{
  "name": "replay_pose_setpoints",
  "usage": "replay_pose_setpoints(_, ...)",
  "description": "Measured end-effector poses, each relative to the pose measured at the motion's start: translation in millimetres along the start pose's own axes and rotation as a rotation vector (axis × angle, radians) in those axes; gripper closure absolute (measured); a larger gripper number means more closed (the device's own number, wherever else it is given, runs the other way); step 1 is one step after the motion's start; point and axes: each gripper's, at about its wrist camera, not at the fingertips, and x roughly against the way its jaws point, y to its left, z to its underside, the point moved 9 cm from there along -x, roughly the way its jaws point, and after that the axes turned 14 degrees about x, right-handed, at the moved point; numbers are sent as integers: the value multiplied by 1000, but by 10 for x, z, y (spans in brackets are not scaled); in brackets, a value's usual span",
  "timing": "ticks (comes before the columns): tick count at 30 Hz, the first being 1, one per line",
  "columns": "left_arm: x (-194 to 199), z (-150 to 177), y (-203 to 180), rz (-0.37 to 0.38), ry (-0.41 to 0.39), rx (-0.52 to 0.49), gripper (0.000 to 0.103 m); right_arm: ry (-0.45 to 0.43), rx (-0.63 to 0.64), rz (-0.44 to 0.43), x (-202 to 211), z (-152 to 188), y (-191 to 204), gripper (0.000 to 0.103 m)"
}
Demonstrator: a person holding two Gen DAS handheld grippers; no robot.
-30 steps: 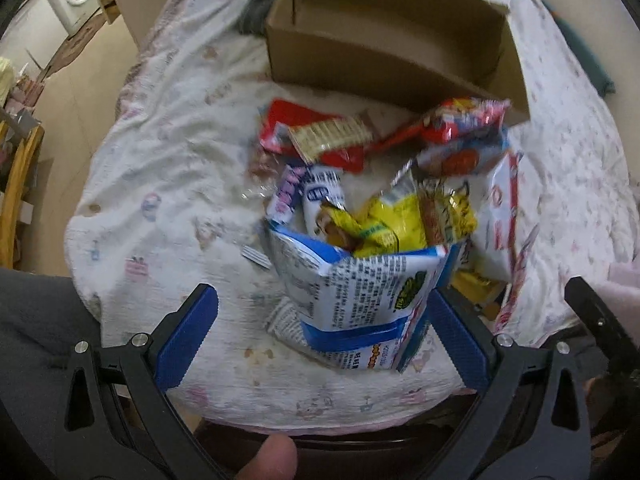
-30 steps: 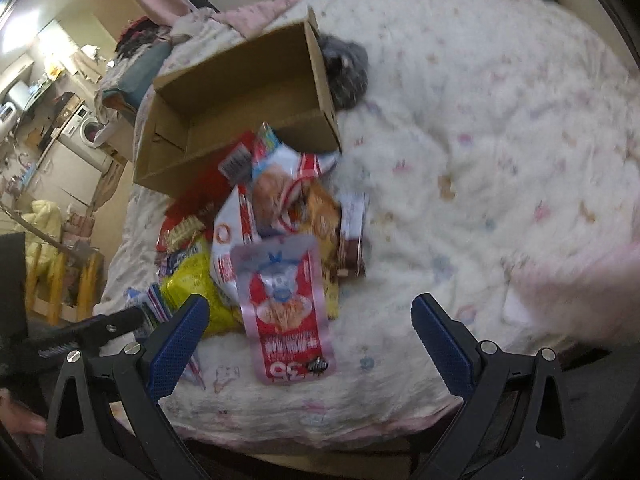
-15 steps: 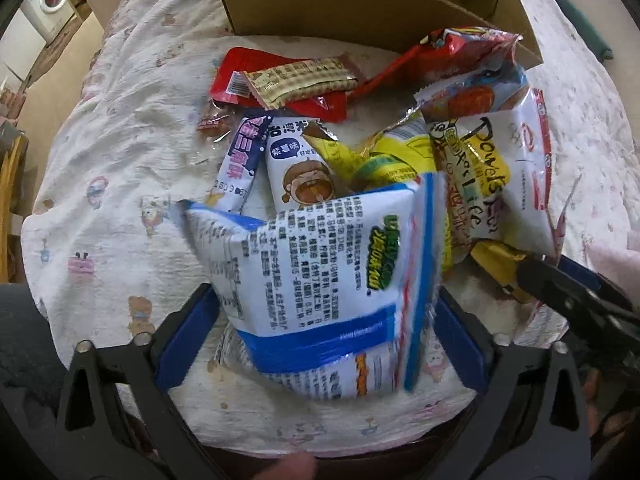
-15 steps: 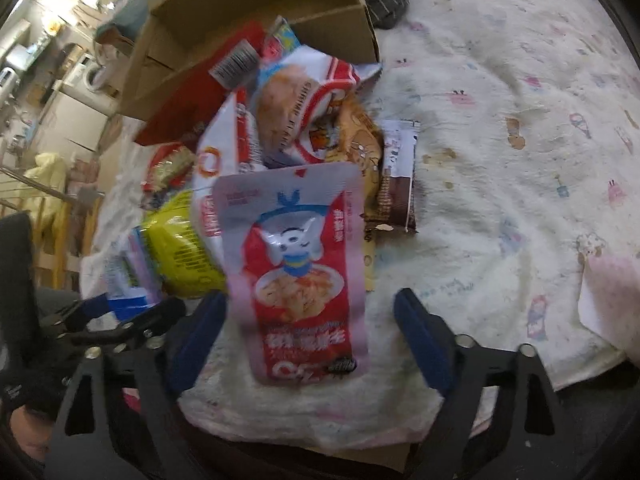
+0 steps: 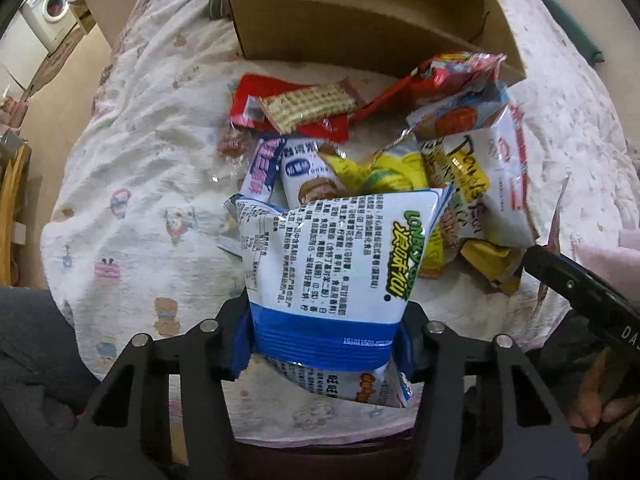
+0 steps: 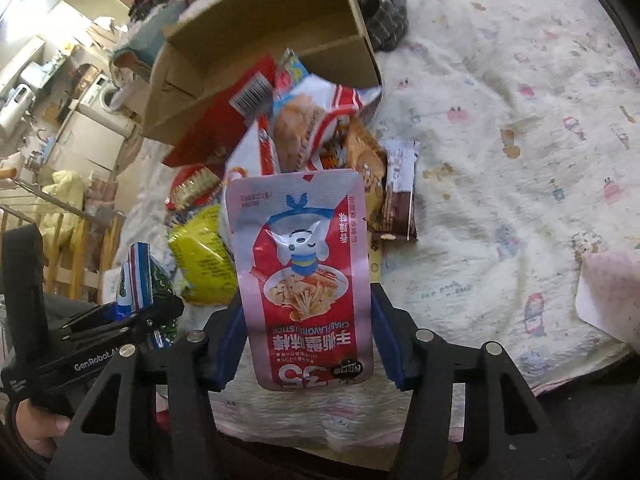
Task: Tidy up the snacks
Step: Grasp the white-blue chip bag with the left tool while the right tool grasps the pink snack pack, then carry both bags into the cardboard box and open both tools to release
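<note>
My left gripper (image 5: 322, 344) is shut on a white and blue snack bag (image 5: 332, 272), held upright at the near edge of the pile. My right gripper (image 6: 306, 340) is shut on a pink and red crab stick pouch (image 6: 304, 272), also lifted upright. The snack pile (image 5: 400, 152) lies on the patterned quilt (image 5: 132, 184) before an open, empty cardboard box (image 5: 360, 12). The box also shows in the right wrist view (image 6: 264, 48). The left gripper with its blue bag shows at the lower left of the right wrist view (image 6: 140, 312).
A dark grey bundle (image 6: 384, 16) lies on the quilt right of the box. A red packet with a wafer bar (image 5: 292, 108) lies at the pile's far left. A washing machine (image 5: 52, 12) stands beyond the bed. The right gripper's body (image 5: 580, 292) crosses the lower right.
Both grippers have closed from wide open. The left now grips the white and blue bag, the right grips the crab stick pouch. Both bags stand lifted between the fingers.
</note>
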Motion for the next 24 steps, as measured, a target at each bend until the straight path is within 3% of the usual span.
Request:
replay_pose_setpoints(6, 242, -134, 57, -2, -77, -1, 52, -106, 24, -18, 270, -63, 117, 44)
replay_pose_setpoints(10, 394, -303, 75, 2, -108, 2, 52, -122, 22, -19, 386, -159, 168, 44)
replay_pose_setpoints(18, 758, -1043, -54, 18, -207, -20, 52, -202, 62, -5, 577, -808, 265, 44)
replay_pose_setpoints(24, 801, -1556, -232, 24, -242, -39, 52, -234, 105, 12, 566, -1381, 269, 44)
